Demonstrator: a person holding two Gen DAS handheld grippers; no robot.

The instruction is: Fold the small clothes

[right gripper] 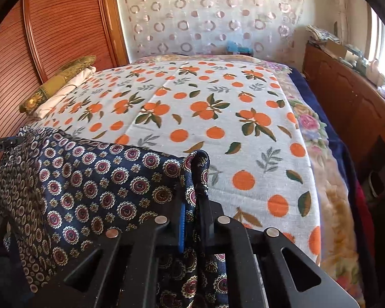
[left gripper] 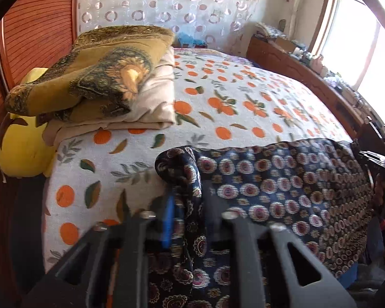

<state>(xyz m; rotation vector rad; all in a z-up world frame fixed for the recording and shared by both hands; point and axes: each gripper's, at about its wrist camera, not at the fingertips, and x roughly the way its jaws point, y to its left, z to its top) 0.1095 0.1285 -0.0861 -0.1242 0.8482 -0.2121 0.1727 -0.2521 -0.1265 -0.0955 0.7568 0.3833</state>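
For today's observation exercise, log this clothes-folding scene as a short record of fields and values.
surface: bedspread with orange print
garment: navy patterned cloth, stretched between both grippers at the near bed edge
left gripper: shut on the cloth's left corner
right gripper: shut on the cloth's right corner
also on bed: folded blankets, far left

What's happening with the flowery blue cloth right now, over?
Left gripper and right gripper: jaws shut on navy patterned cloth, one corner each. Cloth stretched between them over near edge of orange-print bedspread. Folded blankets far left, not in the way.
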